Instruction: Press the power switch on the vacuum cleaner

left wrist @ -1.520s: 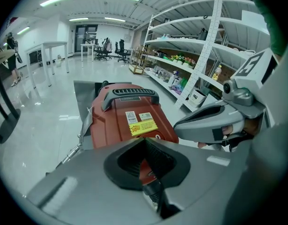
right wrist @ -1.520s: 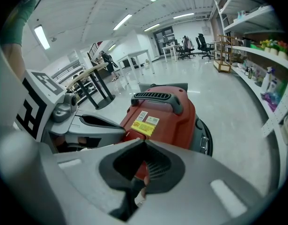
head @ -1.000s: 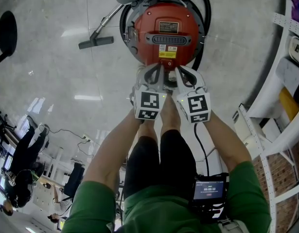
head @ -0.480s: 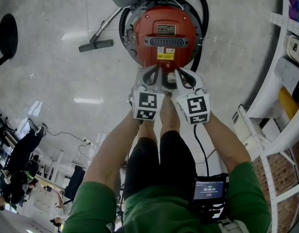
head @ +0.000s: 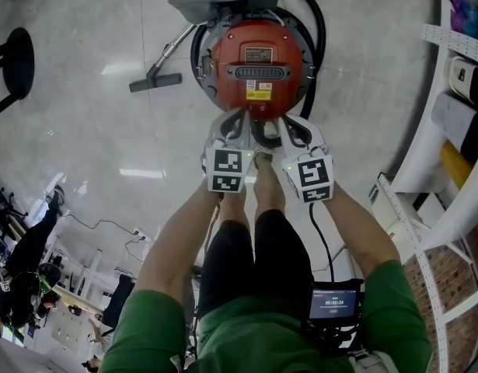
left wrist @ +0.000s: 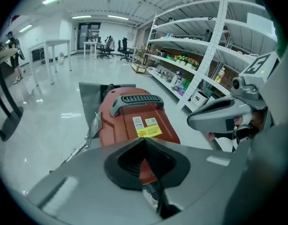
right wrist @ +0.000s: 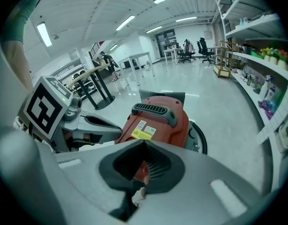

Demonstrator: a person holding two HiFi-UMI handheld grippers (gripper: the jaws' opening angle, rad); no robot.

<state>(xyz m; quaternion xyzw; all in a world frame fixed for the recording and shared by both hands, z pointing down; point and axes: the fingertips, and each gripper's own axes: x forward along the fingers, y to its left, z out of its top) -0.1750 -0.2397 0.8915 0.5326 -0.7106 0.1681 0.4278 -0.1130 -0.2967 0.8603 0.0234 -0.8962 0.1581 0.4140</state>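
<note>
In the head view, the red vacuum cleaner (head: 258,64) stands on the pale floor (head: 91,146) straight ahead of the person, ringed by its black hose (head: 319,22), with its floor nozzle (head: 155,81) lying off to the left. The left gripper (head: 240,124) and the right gripper (head: 294,126) are held side by side, their tips right at the near edge of the red body; contact cannot be told. White shelving (head: 448,130) runs along the right, and a black stool (head: 18,59) stands far left. In the left gripper view, the left gripper (left wrist: 144,139) has its jaws drawn together, the tips meeting with nothing between them; the red body shows through the hollow behind the tips. The vacuum cleaner (left wrist: 129,121) sits just beyond, its grey handle (left wrist: 134,102) on top and a yellow label (left wrist: 149,131) on the near slope, with the right gripper (left wrist: 223,117) close by on the right. In the right gripper view, the right gripper (right wrist: 144,142) also has its jaws together and empty, the vacuum cleaner (right wrist: 160,118) directly ahead and the left gripper (right wrist: 87,125) just to the left. No view shows the power switch clearly.
</note>
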